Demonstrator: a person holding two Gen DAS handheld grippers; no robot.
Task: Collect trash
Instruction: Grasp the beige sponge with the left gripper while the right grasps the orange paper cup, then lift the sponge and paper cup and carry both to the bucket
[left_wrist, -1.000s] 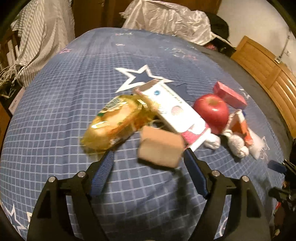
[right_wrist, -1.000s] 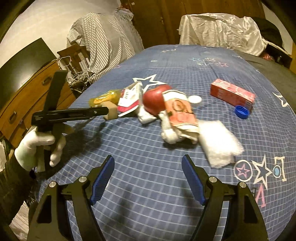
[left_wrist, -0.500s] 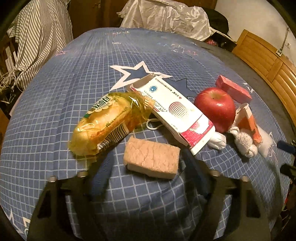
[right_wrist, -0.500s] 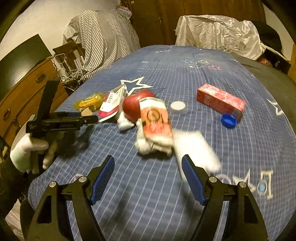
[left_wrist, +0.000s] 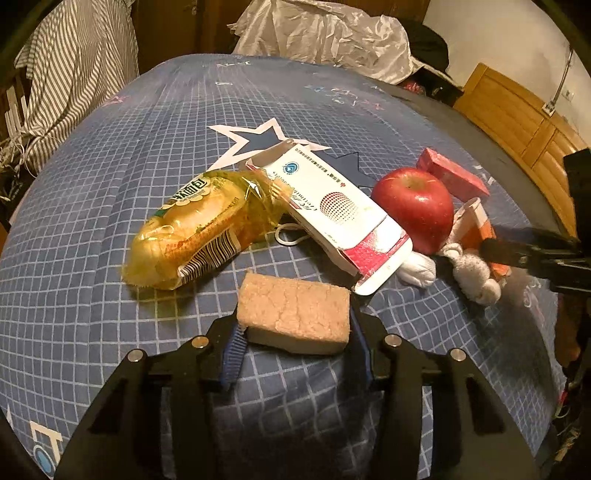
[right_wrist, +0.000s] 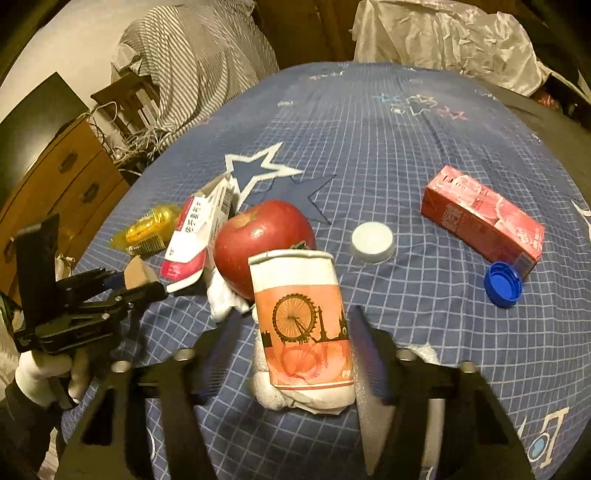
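My left gripper (left_wrist: 295, 343) is shut on a tan sponge-like block (left_wrist: 293, 317), seen from the side in the right wrist view (right_wrist: 138, 275). Beyond it lie a yellow bread wrapper (left_wrist: 199, 229), an open white-and-red carton (left_wrist: 332, 214) and a red apple (left_wrist: 413, 208). My right gripper (right_wrist: 291, 354) is closing around a crushed orange paper cup (right_wrist: 303, 332) with a ferris-wheel print; its fingers (right_wrist: 364, 347) are blurred and close to the cup's sides. White crumpled tissue (right_wrist: 225, 295) lies under and beside the cup.
A pink drink box (right_wrist: 480, 218), a white lid (right_wrist: 372, 238) and a blue bottle cap (right_wrist: 502, 284) lie to the right on the blue checked bedspread (right_wrist: 369, 129). A wooden dresser (right_wrist: 66, 170) and striped cloth (right_wrist: 192, 66) stand at the left. A silver sheet (left_wrist: 325, 33) lies at the far end.
My left gripper has closed on the tan block. My right gripper has moved forward over the orange cup and its fingers have come in toward the cup's sides.
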